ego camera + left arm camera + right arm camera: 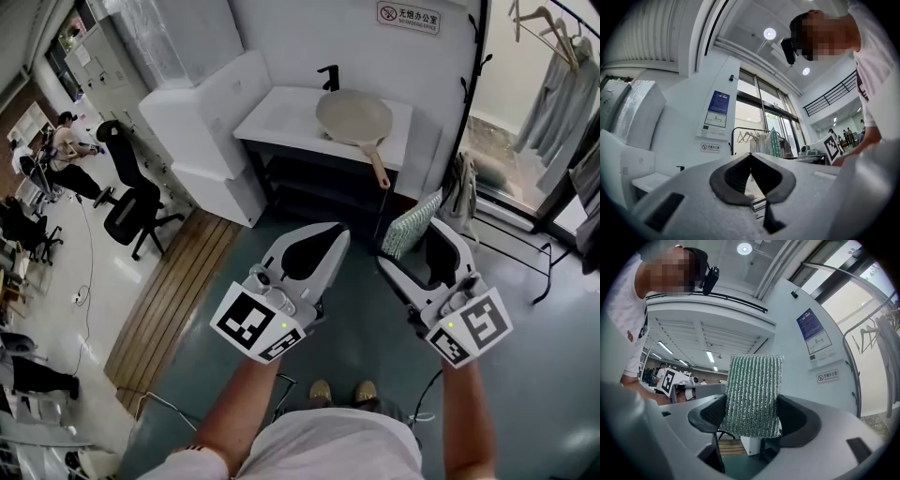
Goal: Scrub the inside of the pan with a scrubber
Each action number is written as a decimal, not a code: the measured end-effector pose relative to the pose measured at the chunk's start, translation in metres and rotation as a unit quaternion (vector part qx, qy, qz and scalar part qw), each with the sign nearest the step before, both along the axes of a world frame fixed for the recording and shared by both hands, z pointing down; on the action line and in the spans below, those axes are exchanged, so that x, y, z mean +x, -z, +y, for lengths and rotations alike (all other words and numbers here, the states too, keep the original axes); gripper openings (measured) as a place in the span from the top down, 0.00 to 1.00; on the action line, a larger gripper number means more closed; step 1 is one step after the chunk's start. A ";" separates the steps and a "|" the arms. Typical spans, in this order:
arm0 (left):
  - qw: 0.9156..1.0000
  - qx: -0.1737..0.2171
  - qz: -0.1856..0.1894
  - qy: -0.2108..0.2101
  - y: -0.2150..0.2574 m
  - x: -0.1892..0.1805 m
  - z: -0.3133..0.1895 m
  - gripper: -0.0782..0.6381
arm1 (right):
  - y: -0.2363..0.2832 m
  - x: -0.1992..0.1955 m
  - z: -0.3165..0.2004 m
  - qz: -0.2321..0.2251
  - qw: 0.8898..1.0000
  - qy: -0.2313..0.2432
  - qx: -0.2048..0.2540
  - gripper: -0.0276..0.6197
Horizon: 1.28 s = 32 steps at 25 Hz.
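Note:
A beige pan with a wooden handle lies on the white sink counter ahead, handle pointing toward me. My right gripper is shut on a green striped scrubber, which stands upright between the jaws in the right gripper view. My left gripper is shut and holds nothing; in the left gripper view its jaws meet at their tips. Both grippers hover well short of the counter, above the grey floor, tilted slightly upward.
A black faucet stands behind the pan. White foam-wrapped appliances sit left of the counter. A clothes rack with hanging garments stands at right, near a glass door. An office chair and seated people are at far left.

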<state>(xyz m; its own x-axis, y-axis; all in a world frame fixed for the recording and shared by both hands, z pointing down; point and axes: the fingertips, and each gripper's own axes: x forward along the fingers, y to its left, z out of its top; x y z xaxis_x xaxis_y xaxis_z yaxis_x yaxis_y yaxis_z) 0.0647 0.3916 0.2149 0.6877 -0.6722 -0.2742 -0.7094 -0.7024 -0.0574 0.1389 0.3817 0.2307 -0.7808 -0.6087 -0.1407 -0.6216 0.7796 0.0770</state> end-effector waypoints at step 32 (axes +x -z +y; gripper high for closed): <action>1.000 0.005 -0.011 0.017 -0.012 -0.089 -0.096 0.87 | -0.009 -0.063 -0.097 0.019 1.000 -0.008 0.009 0.42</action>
